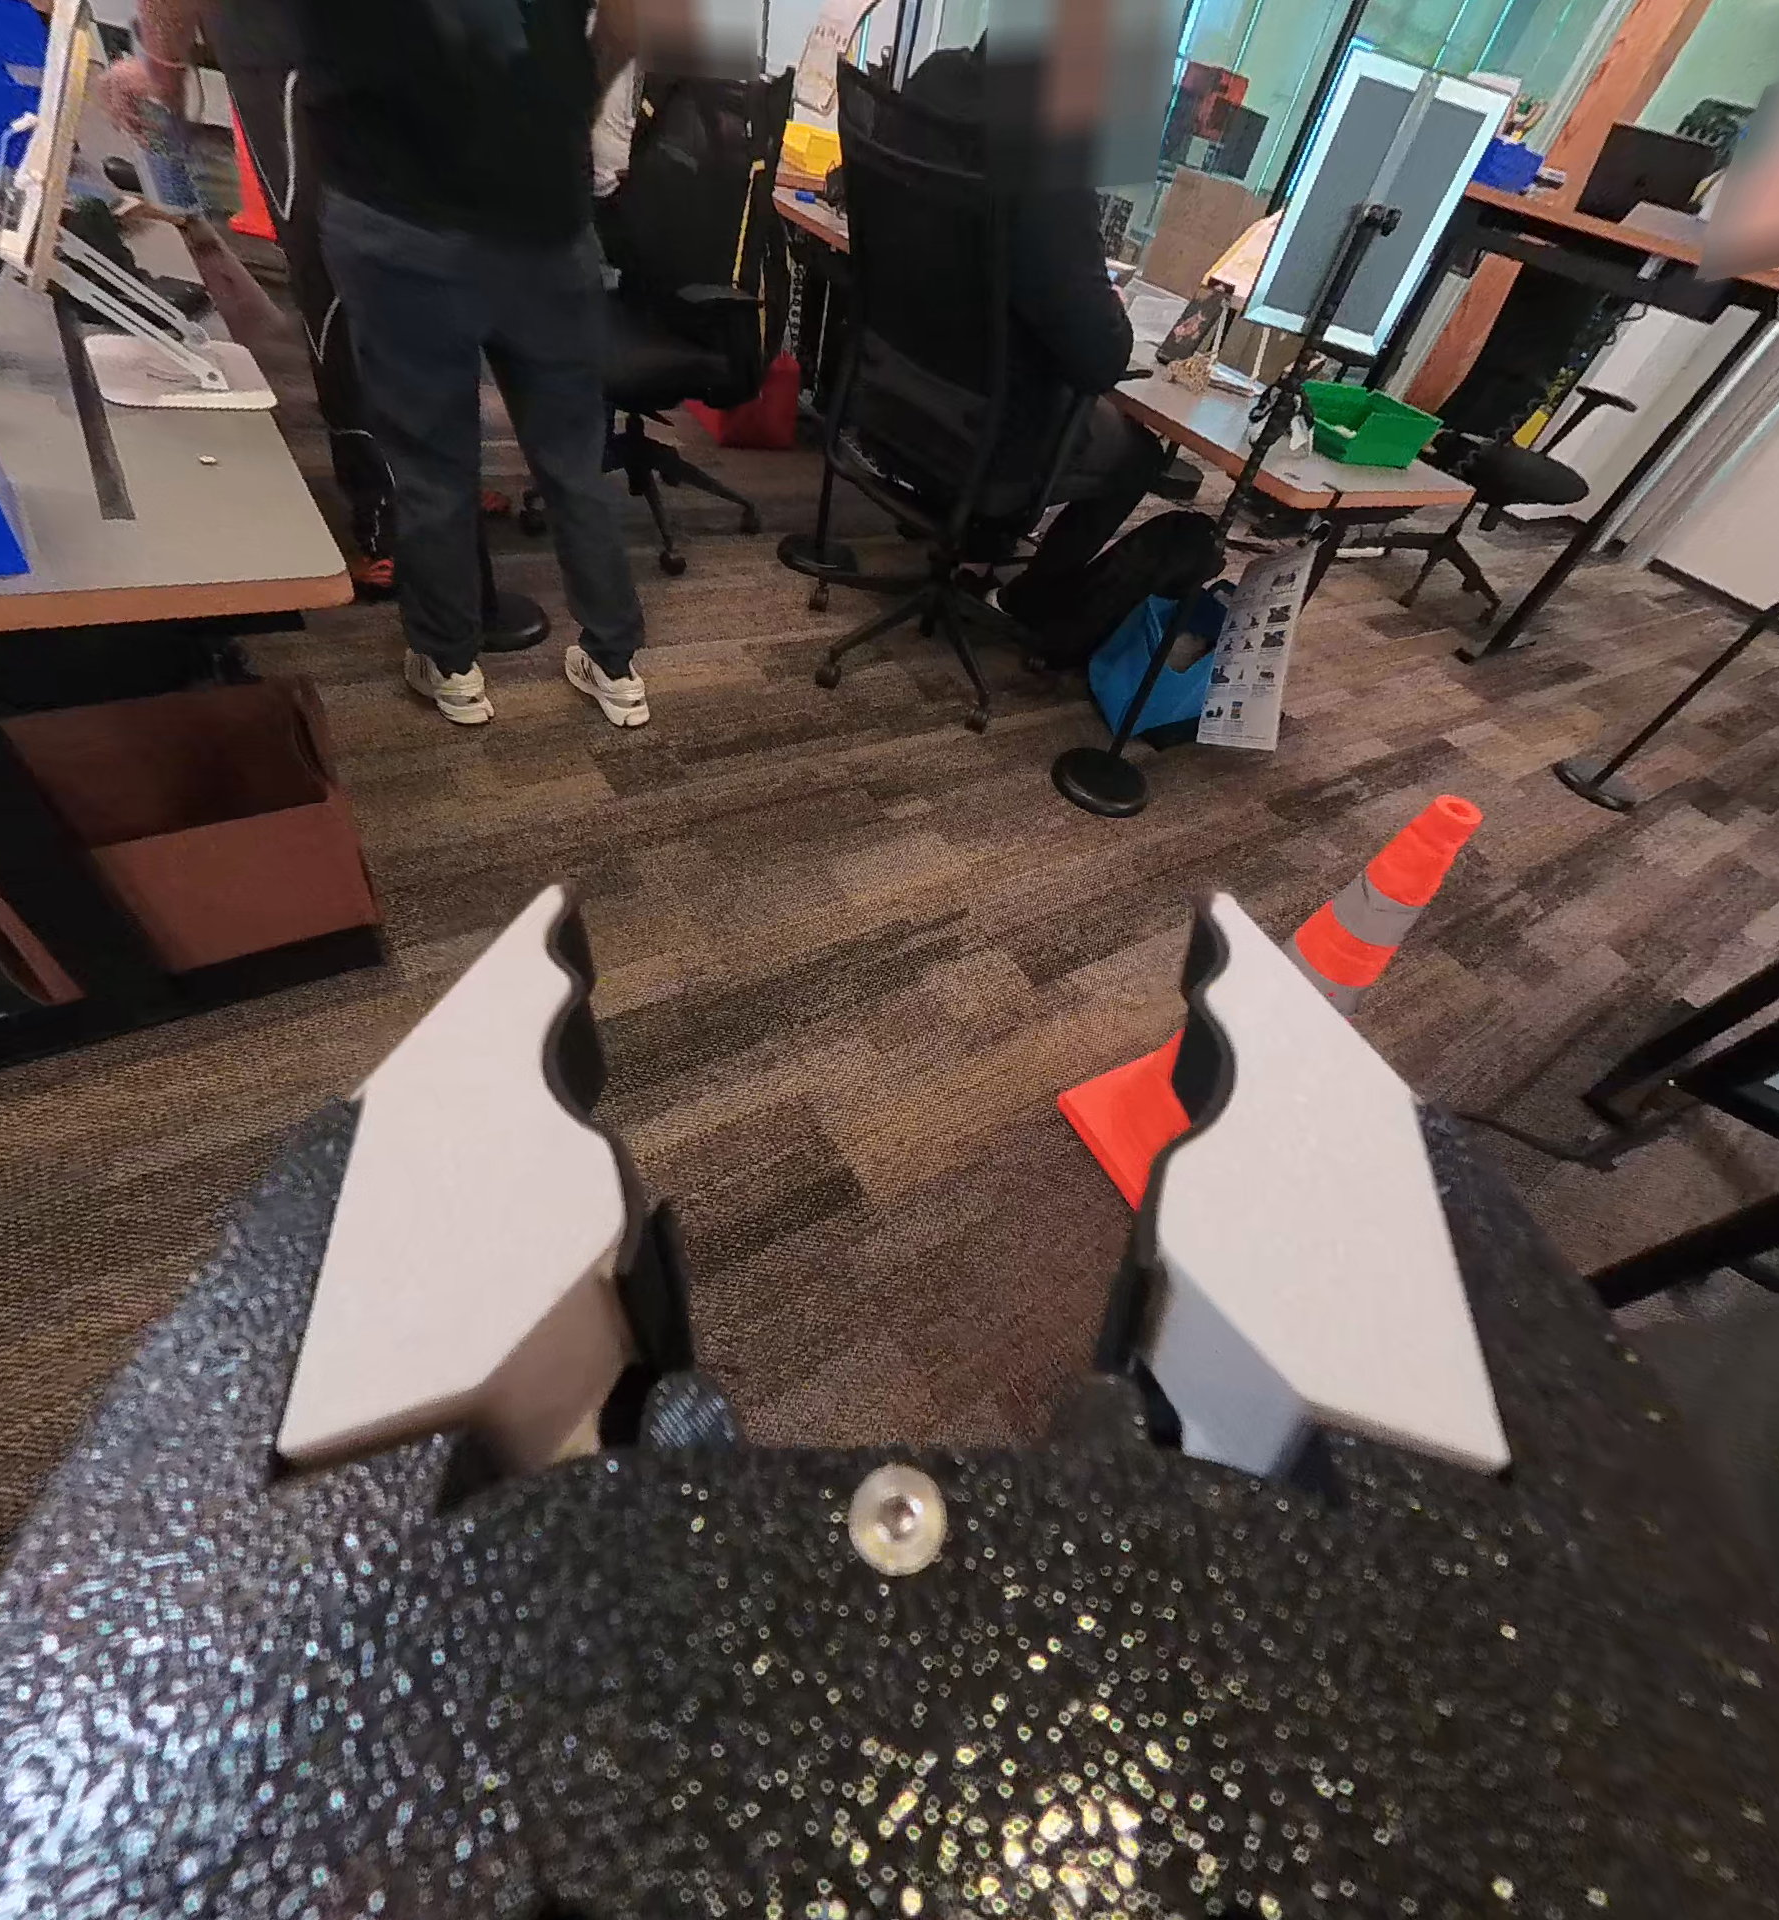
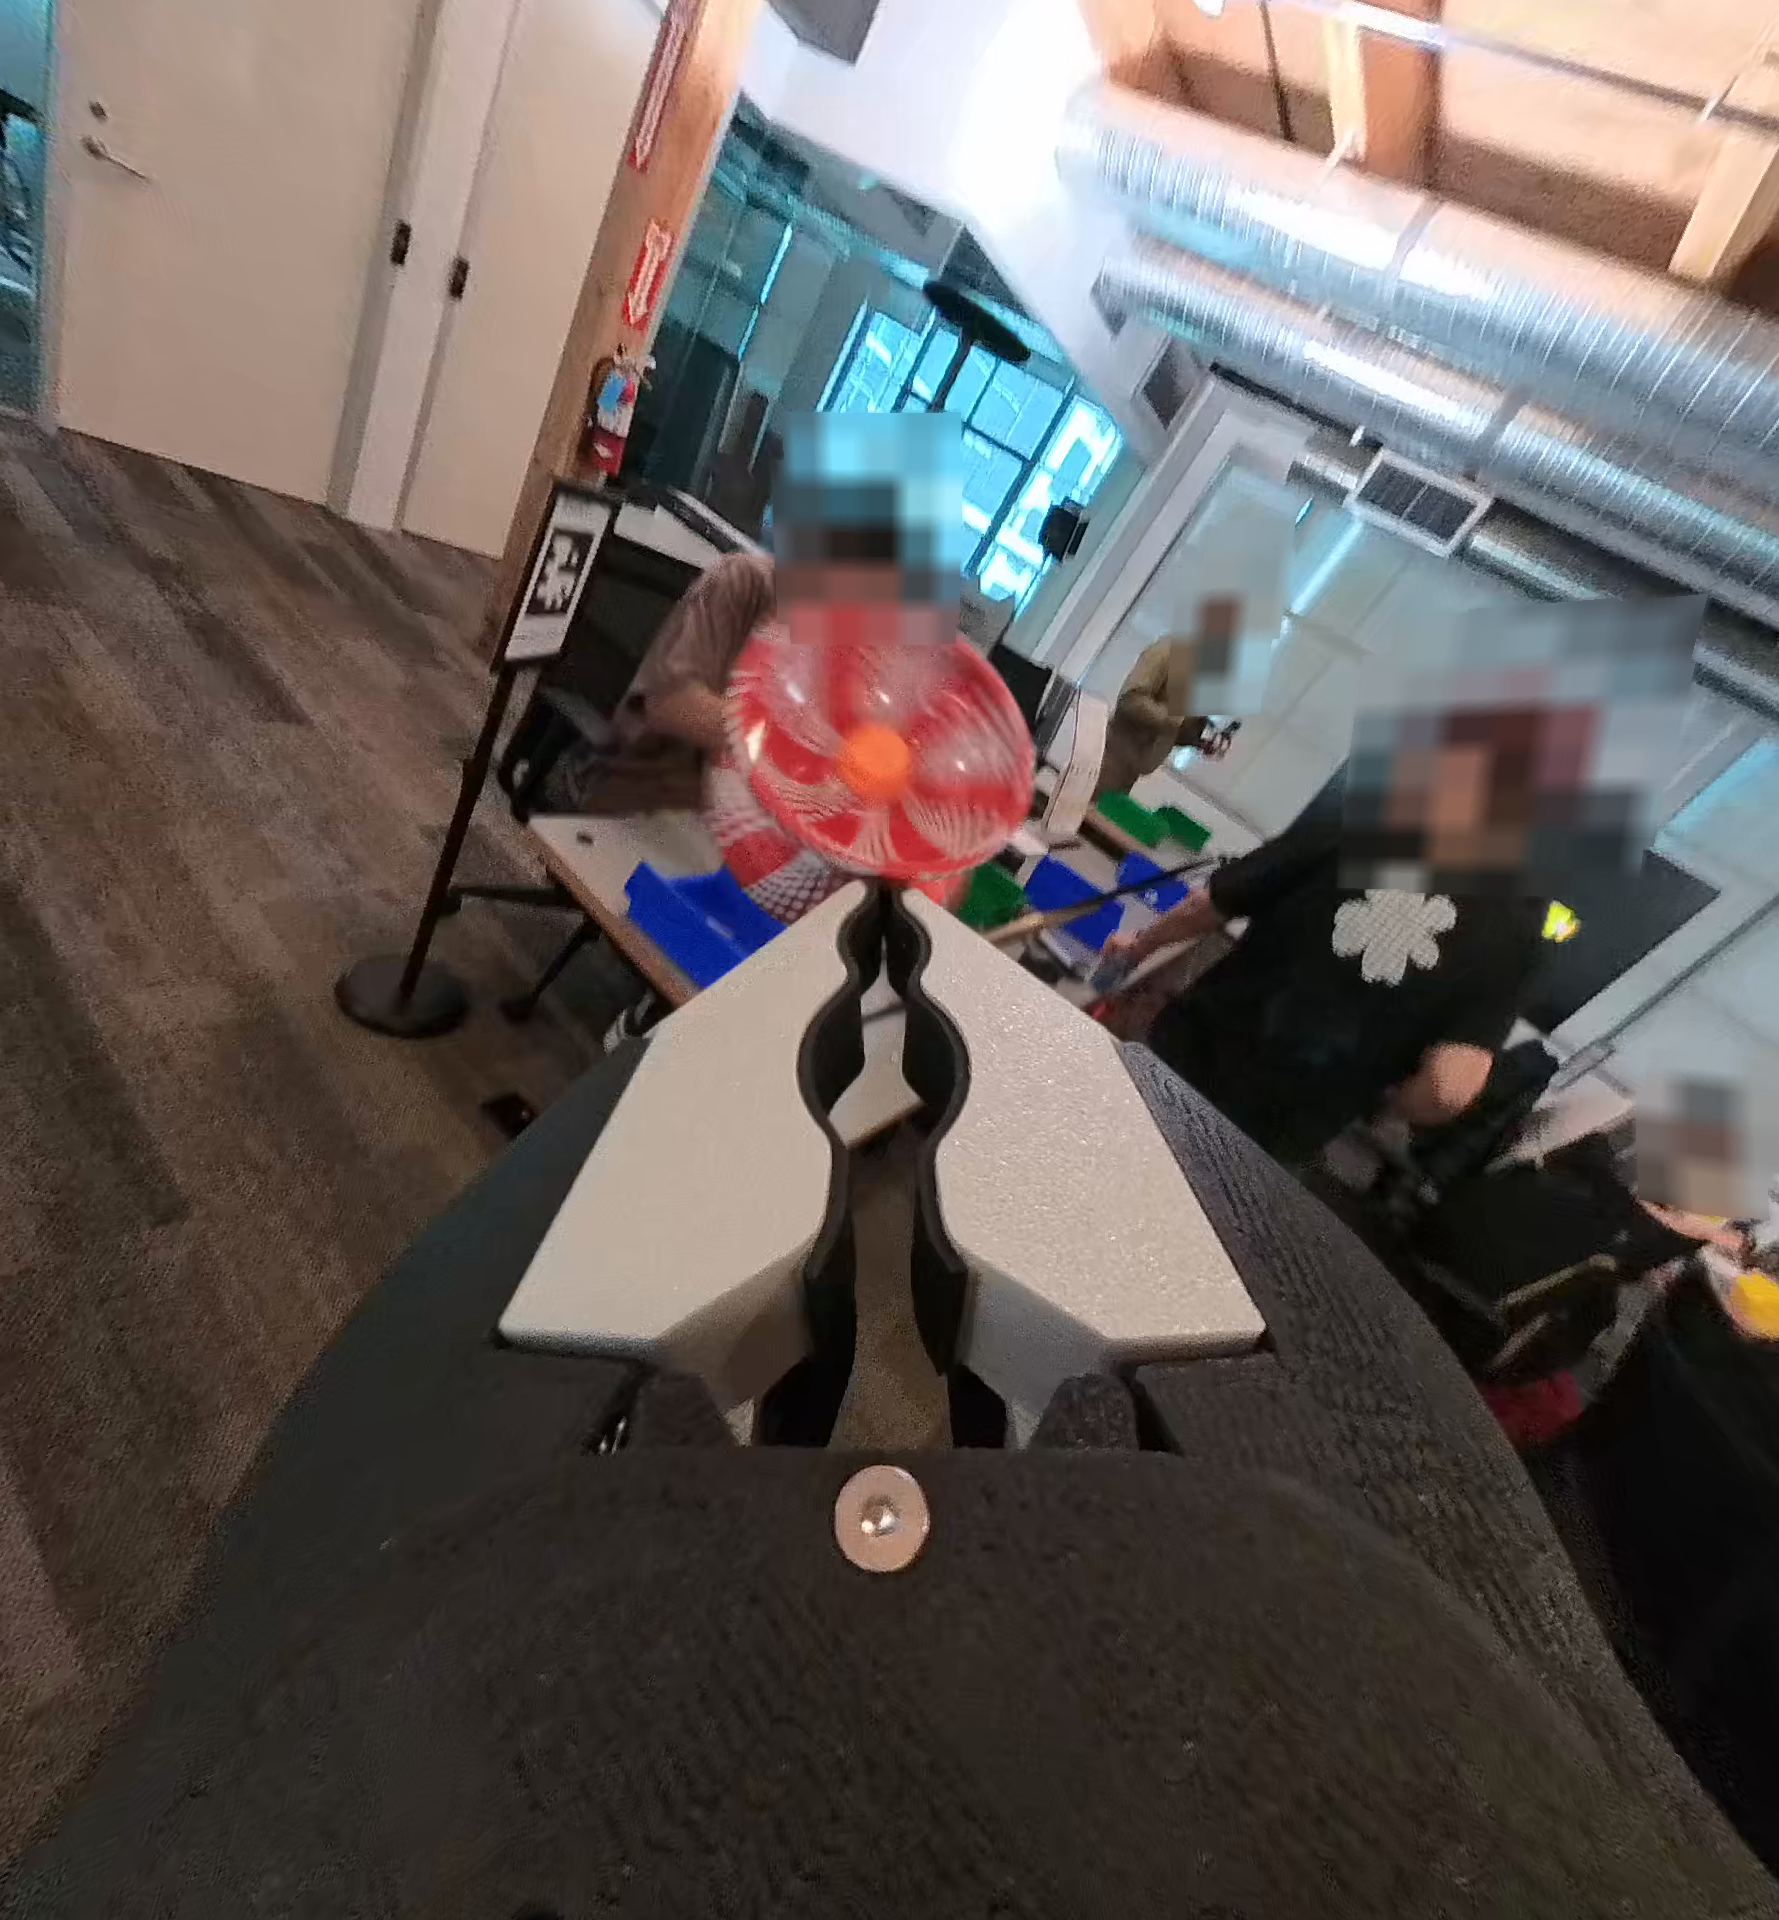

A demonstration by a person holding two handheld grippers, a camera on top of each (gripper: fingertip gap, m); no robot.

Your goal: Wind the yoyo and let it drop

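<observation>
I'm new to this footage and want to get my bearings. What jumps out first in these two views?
In the right wrist view, a red-and-white swirled yoyo with an orange hub sits just past the tips of the nearly closed right gripper; whether the tips pinch it or its string is unclear. In the left wrist view, the left gripper gapes open and empty over carpet, with an orange traffic cone lying tipped behind its right finger.

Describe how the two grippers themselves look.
Left gripper: glittery black speckled body, silver screw at its centre, two pale grey fingers with wavy black inner pads. Right gripper: matte black textured body, same screw, same grey fingers and wavy pads.
</observation>
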